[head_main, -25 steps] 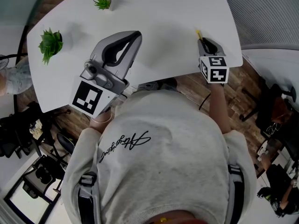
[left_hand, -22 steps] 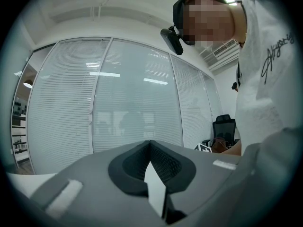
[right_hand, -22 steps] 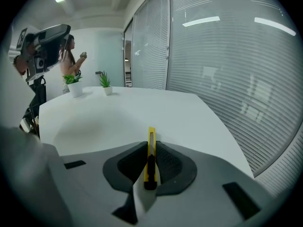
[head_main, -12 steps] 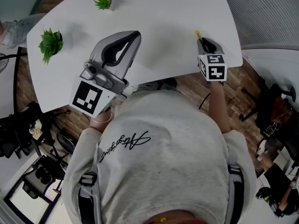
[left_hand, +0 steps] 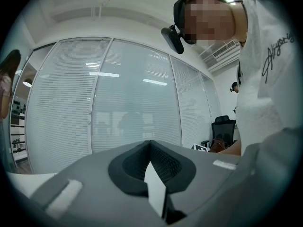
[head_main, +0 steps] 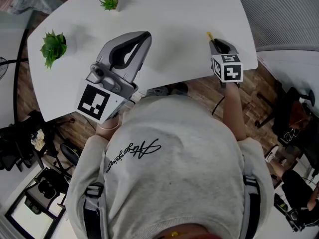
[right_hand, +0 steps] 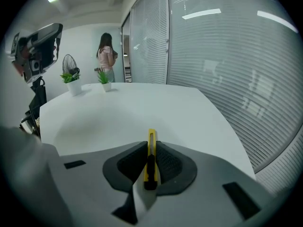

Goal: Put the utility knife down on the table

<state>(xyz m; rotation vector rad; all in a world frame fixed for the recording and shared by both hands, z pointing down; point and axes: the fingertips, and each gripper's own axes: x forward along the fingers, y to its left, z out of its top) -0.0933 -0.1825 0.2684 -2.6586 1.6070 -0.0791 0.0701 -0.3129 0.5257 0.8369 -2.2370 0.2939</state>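
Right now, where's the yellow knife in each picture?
Head view: upper right, only the yellow tip of the utility knife pokes out of the right gripper.
Left gripper view: not in it.
Right gripper view: bottom centre, the utility knife is pinched between the jaws.
Shared landmark: the white table in the head and right gripper views, with potted plants on it.
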